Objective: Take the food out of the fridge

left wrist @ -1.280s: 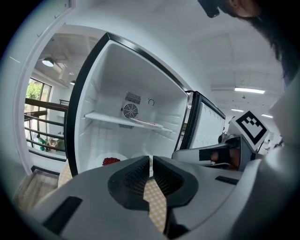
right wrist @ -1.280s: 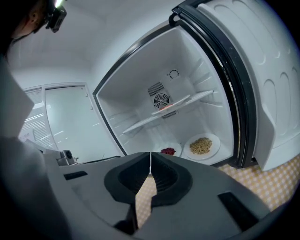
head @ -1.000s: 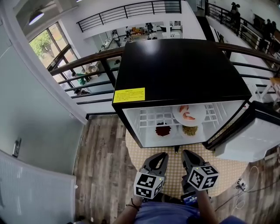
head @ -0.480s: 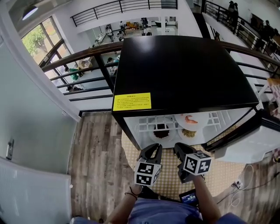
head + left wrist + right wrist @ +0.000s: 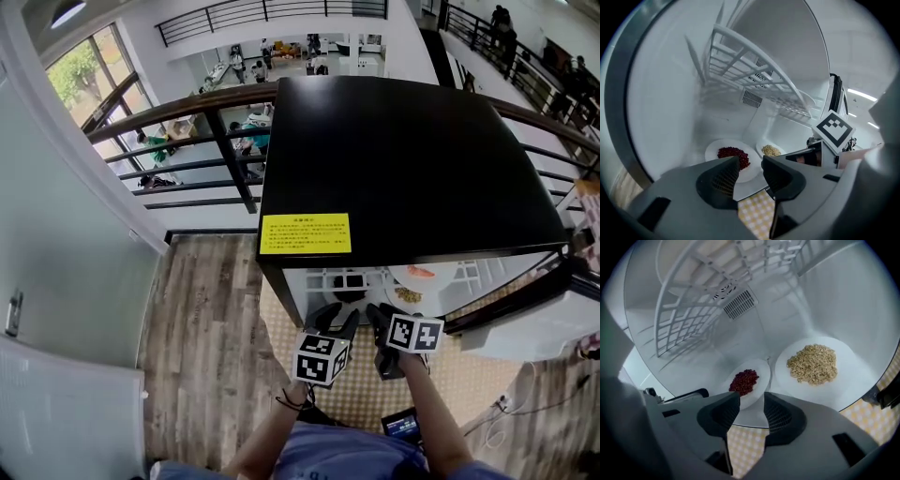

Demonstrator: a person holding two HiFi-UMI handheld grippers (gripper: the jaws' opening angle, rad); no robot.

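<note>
Reaching into fridge (image 5: 403,159). Left tongs (image 5: 750,167), right tongs (image 5: 751,407) just opened, empty. Next: clamp rims of red-food plate (image 5: 715,151) at 12 o'clock, grain plate (image 5: 843,380) at 1 o'clock.

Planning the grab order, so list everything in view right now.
fridge: 1, black top, white inside, door open at right
label: 1, yellow, on fridge top
wire shelf: 1, white, inside fridge
plate with orange food: 1, white, on wire shelf
plate with red food: 1, white, fridge floor, left
plate with tan grains: 1, white, fridge floor, right
mat: 1, yellow checked, under fridge
floor: wood planks
left gripper, right gripper: 2, dark grey, at fridge mouth, jaws have just been opening, nothing between them
</note>
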